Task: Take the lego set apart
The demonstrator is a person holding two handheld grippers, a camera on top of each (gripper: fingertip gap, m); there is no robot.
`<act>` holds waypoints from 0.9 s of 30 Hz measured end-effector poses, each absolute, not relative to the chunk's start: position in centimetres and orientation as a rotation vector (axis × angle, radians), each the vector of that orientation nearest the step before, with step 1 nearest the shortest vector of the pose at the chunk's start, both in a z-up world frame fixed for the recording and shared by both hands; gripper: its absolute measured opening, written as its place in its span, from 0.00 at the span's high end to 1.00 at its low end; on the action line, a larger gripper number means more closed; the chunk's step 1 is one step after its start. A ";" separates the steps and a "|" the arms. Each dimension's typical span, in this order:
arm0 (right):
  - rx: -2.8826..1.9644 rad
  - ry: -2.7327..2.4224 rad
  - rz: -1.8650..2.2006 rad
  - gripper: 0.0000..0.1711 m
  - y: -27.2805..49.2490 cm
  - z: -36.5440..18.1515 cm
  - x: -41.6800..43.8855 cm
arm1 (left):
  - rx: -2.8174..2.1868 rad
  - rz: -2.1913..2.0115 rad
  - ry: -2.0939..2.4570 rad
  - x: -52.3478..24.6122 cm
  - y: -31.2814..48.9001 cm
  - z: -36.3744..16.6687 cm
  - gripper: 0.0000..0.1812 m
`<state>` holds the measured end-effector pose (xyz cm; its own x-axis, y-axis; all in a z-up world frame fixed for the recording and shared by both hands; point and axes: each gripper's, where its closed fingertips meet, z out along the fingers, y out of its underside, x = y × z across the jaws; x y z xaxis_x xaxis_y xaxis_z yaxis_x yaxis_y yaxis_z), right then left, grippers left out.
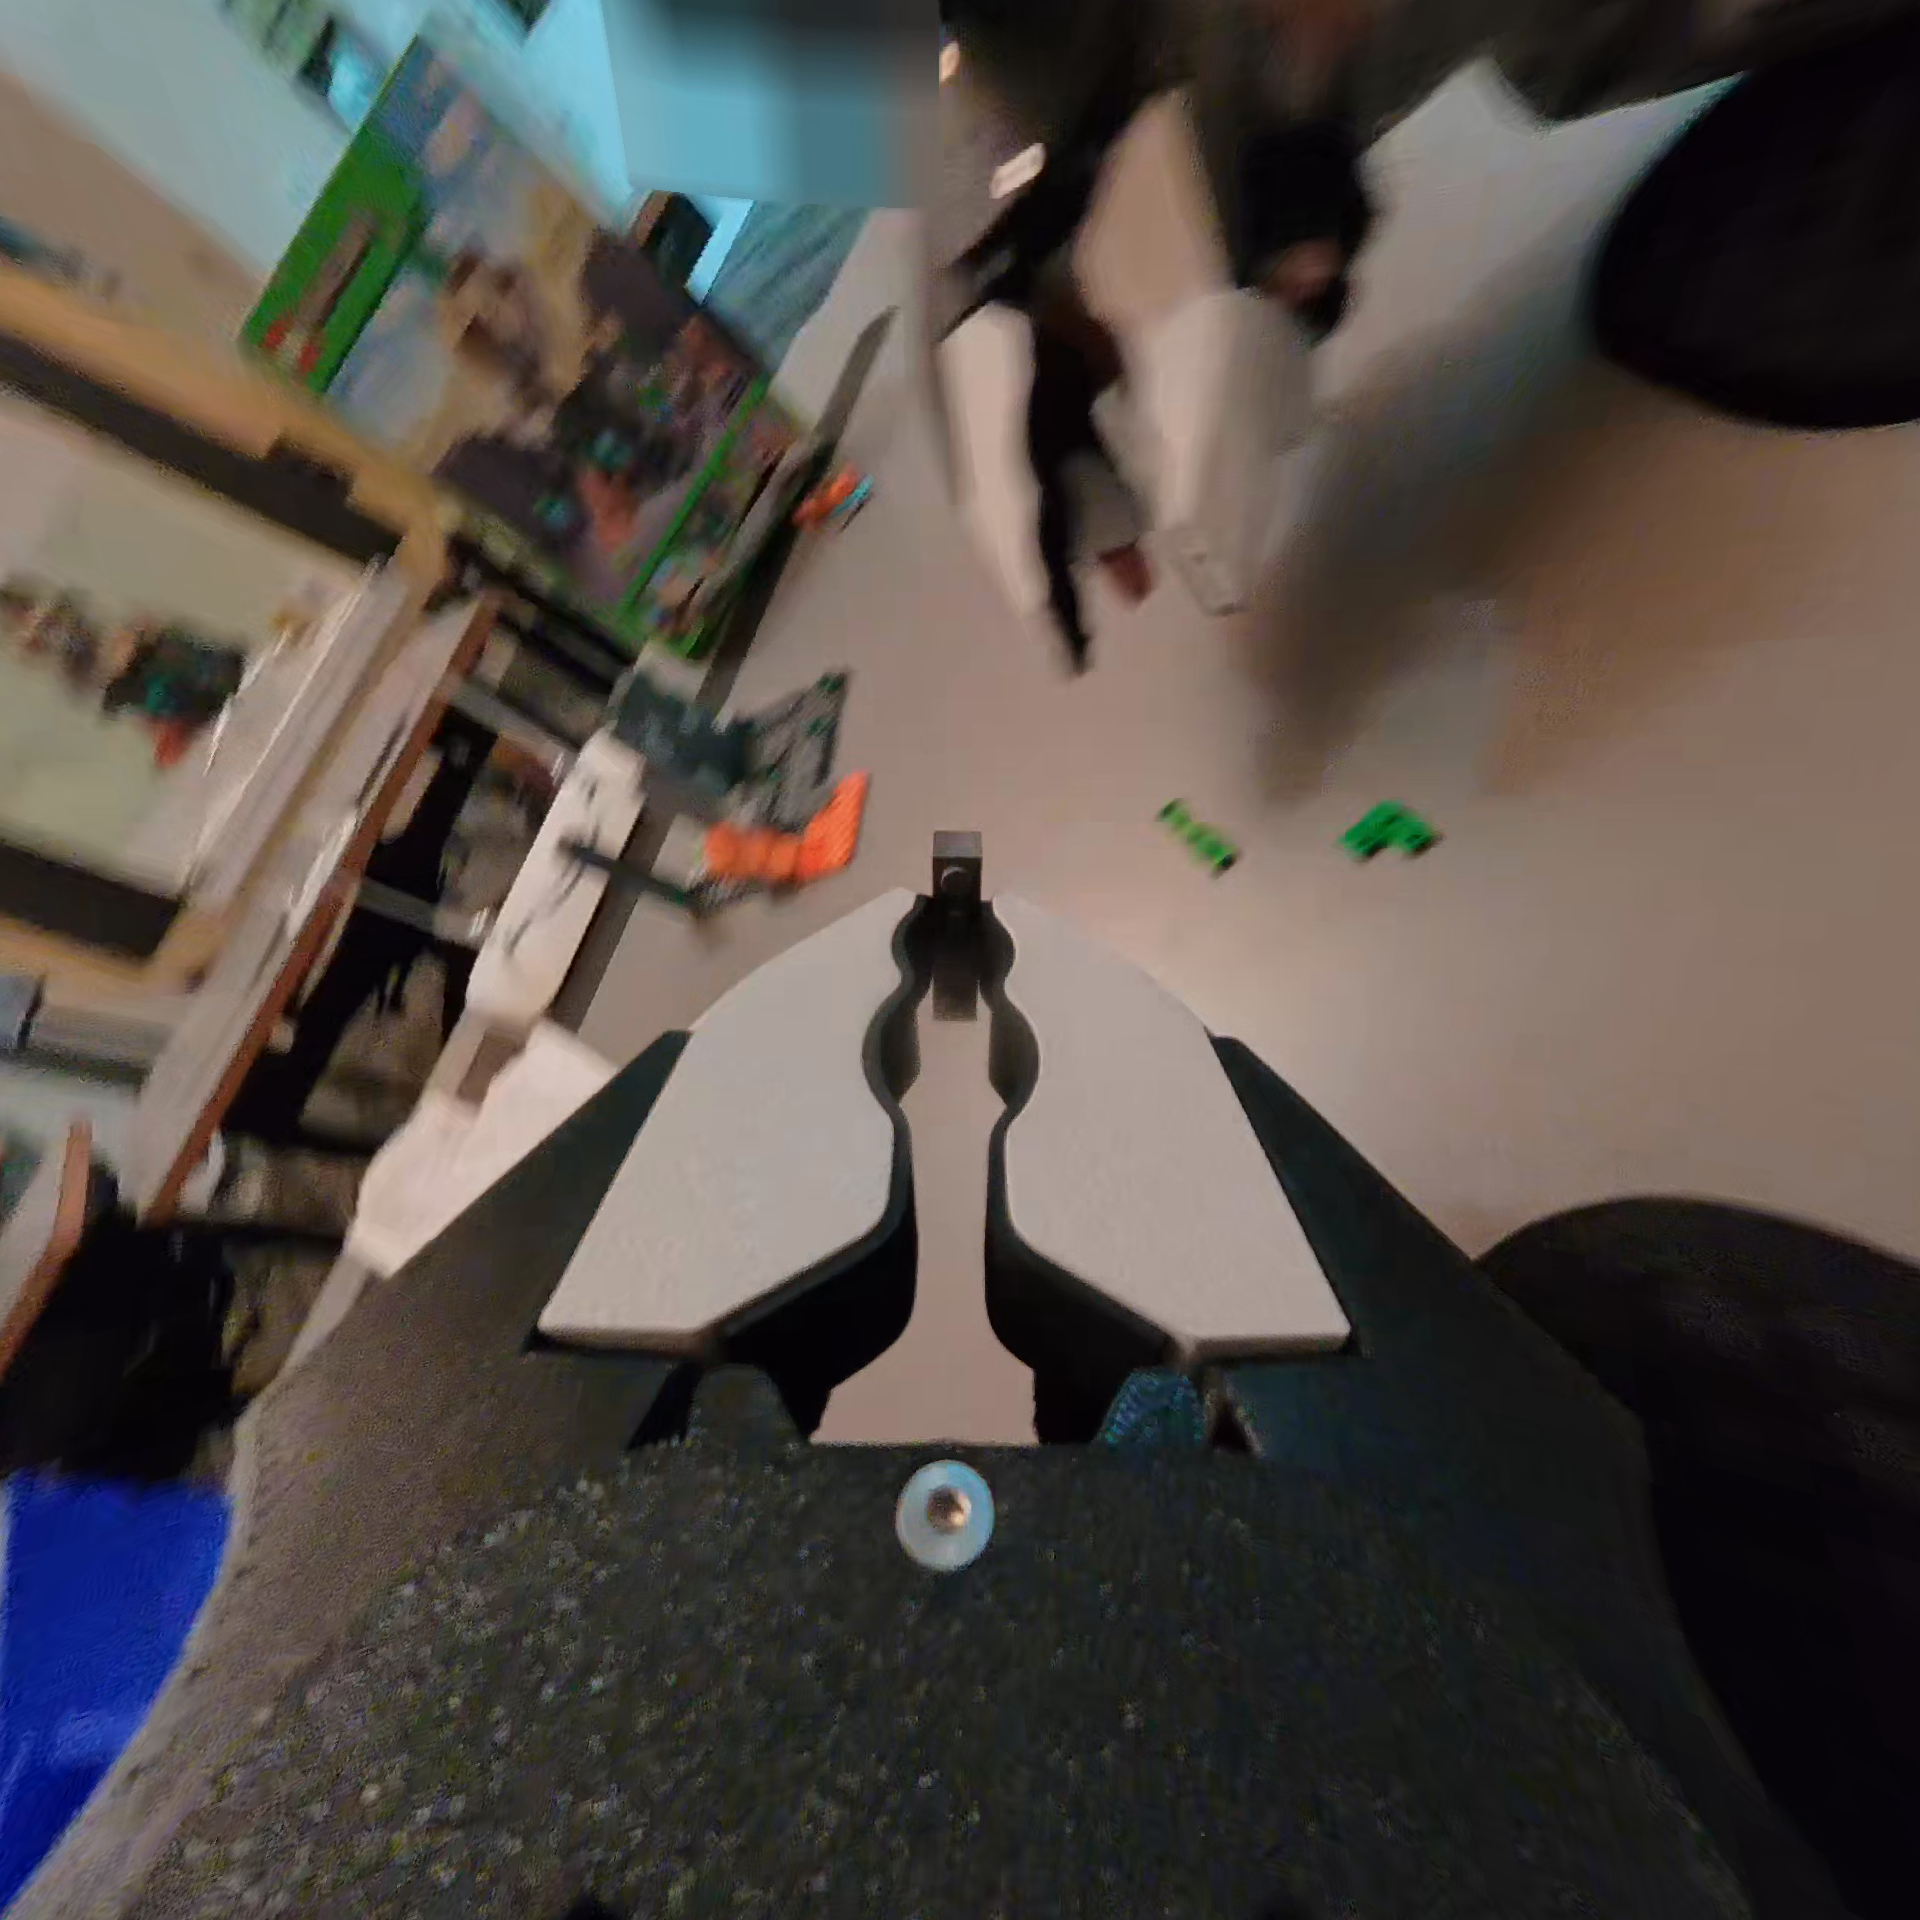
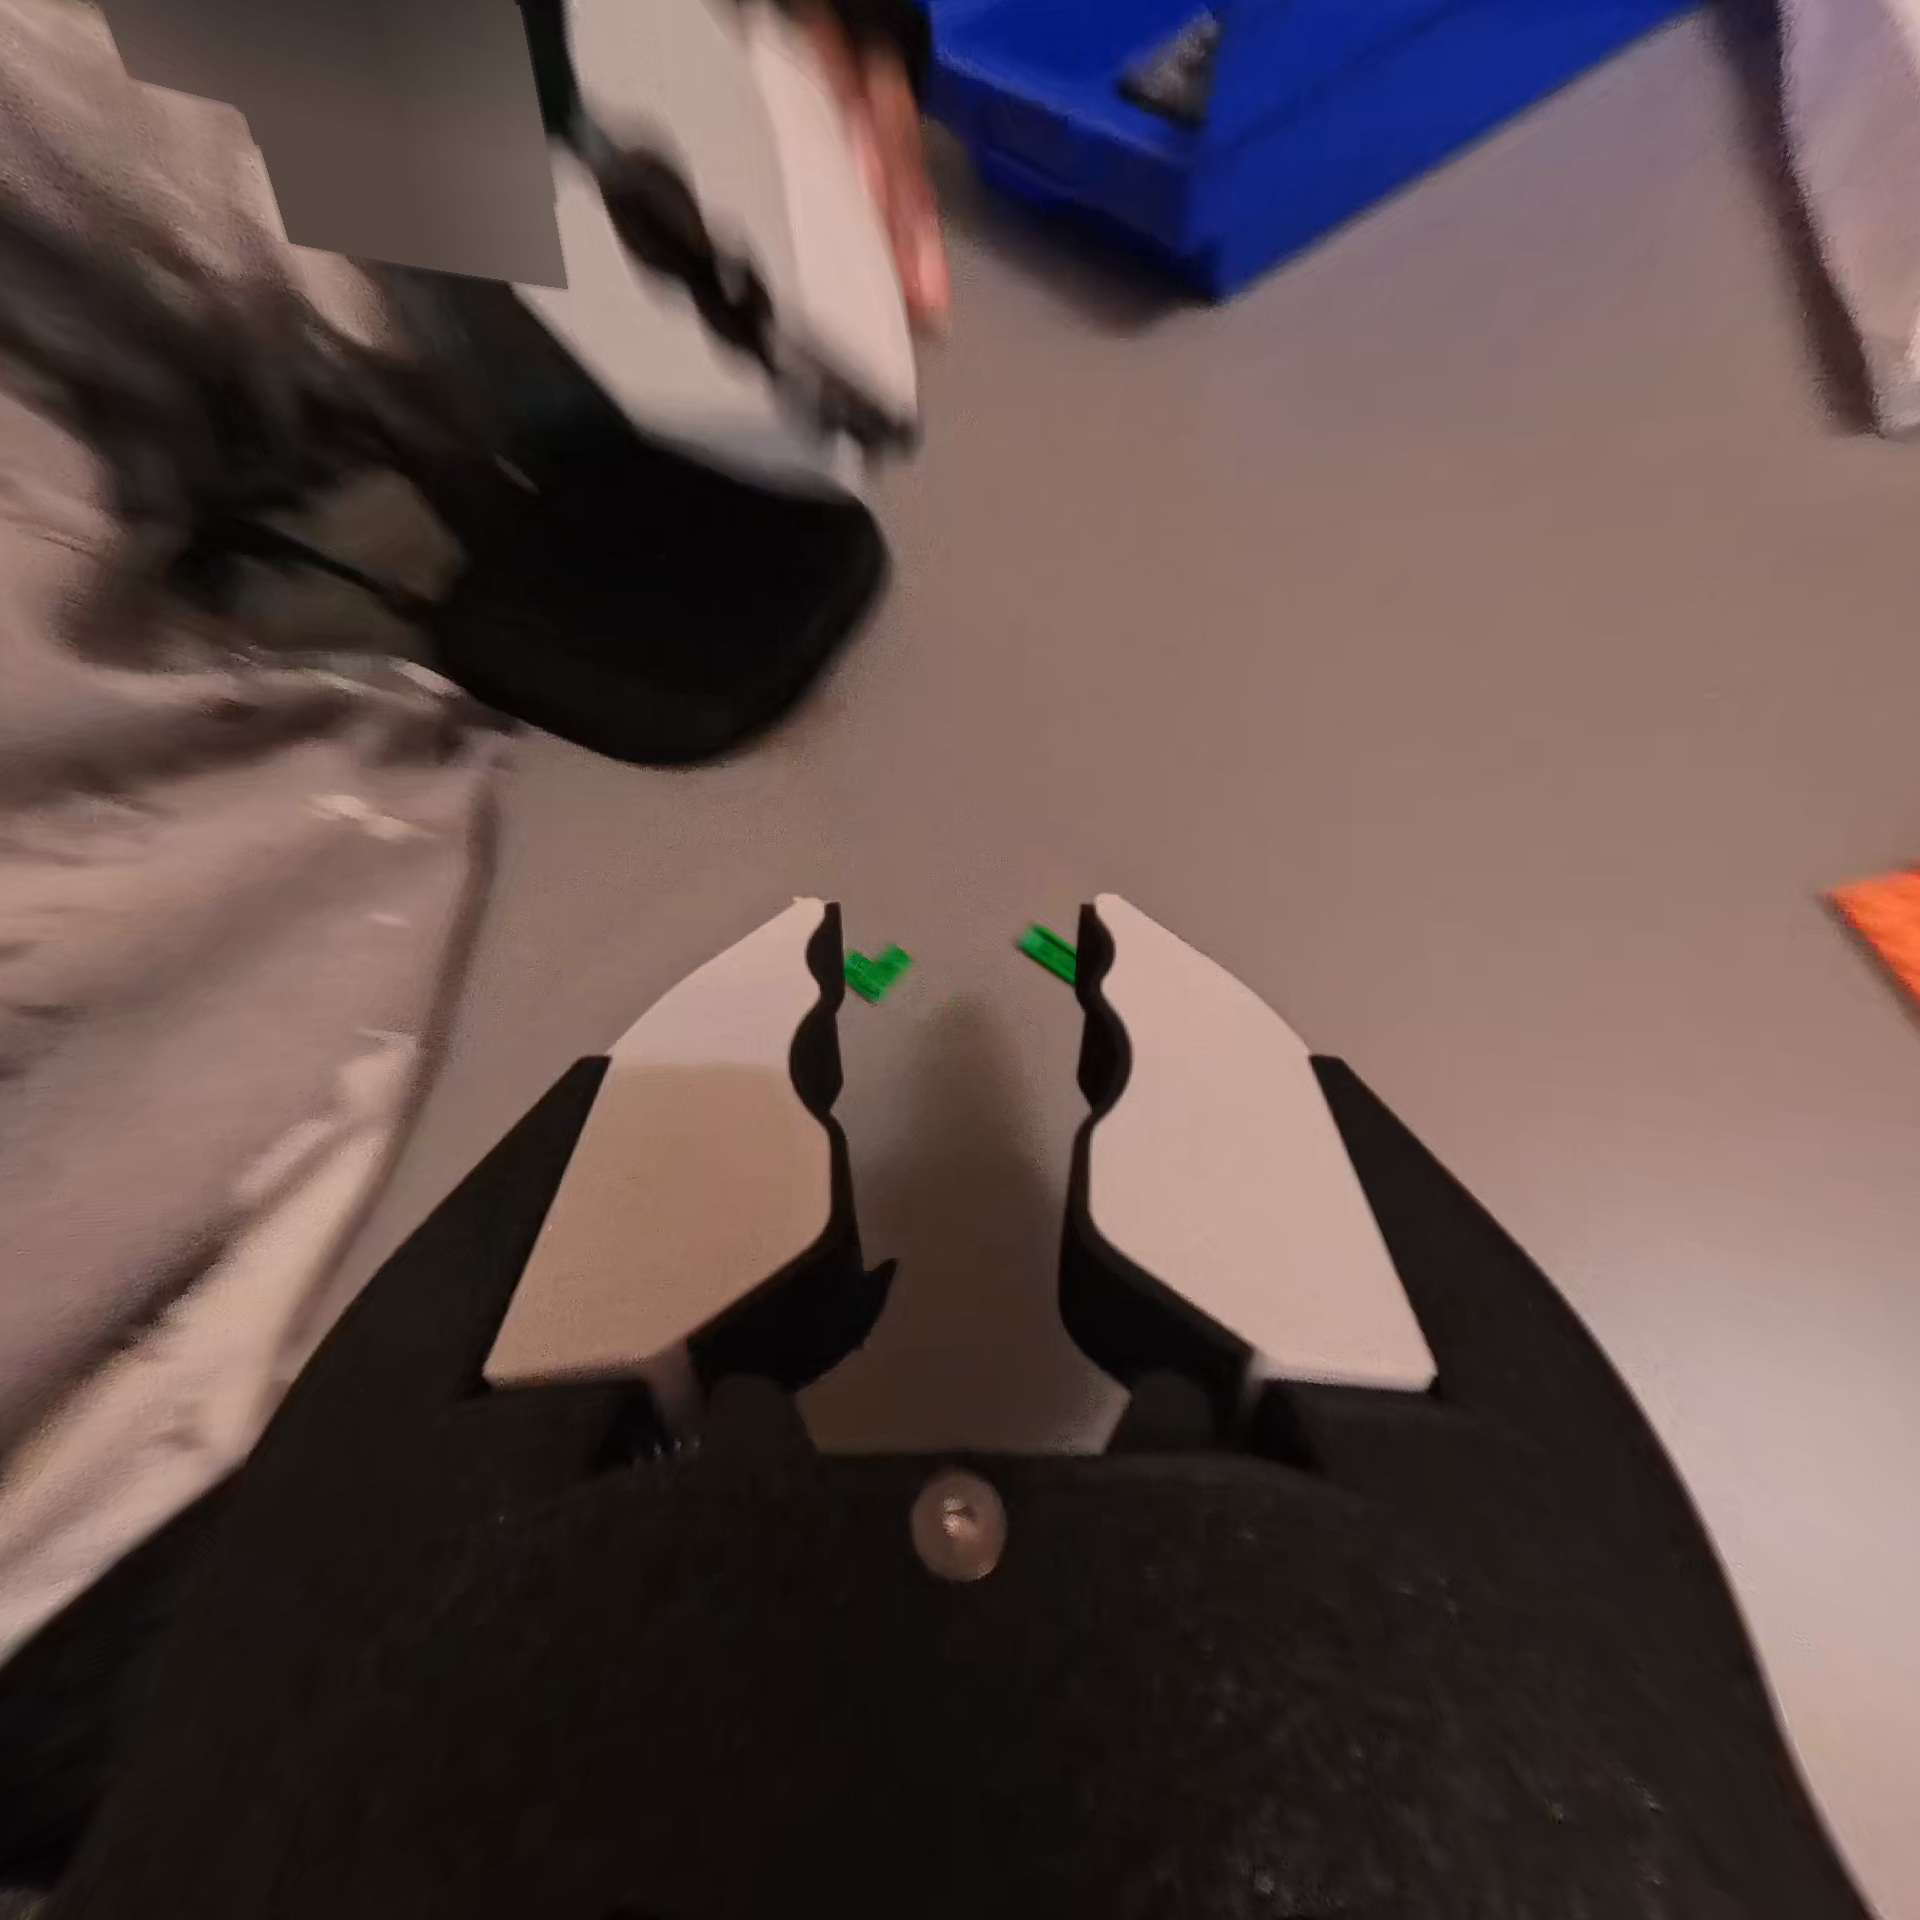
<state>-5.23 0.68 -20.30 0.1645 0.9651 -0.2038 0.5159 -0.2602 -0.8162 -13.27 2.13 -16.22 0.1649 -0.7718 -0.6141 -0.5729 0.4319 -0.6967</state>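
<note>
- My left tongs [image 1: 957,904] are clamped on a small black square-ended plastic lego piece [image 1: 956,868] — it stands up between the tips, its long axis running straight out along the fingers, its end poking just past them.
- My right tongs [image 2: 956,930] are spread wide with nothing between them; they look down at the pale grey bench [image 2: 1351,675].
- The relation I judge the next move turns on: two loose bright green plastic lego bits lie on the bench straight ahead of the right tongs, inside the gap. The L-shaped green bit [image 2: 876,971] sits close by the left-hand tip, the flat green strip [image 2: 1047,951] close by the right-hand tip, its long axis slanting across the gap.
- From the left tongs the same green pair lies ahead and off to the right, well apart from the tips — so the right tongs are the nearer.
- The rest of the lego set — a dark grey and green built lump with flat orange plates [image 1: 790,800] — lies ahead and left of the left tongs, near the bench edge. In the right view only an orange corner [image 2: 1886,925] shows, far right.
- Count: one black piece held, two green bits loose, one built lump. Its orange plates are too blurred to count.
- A blue plastic bin [image 2: 1247,135] sits far ahead of the right tongs.
</note>
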 end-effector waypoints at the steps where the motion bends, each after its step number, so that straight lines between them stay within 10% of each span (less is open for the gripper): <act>1: -1.875 -1.429 0.897 0.76 1.1 -21.1 -5.0 | -1.327 -0.186 1.456 -15.2 3.7 -15.8 0.96; 12: -1.904 -1.866 0.506 0.85 2.9 -26.3 -5.3 | -2.087 -0.132 0.871 -32.9 13.2 -17.6 0.95; 27: -1.912 -1.970 0.555 0.96 2.7 -26.7 -6.2 | -2.059 -0.126 0.804 -33.7 13.4 -16.5 0.86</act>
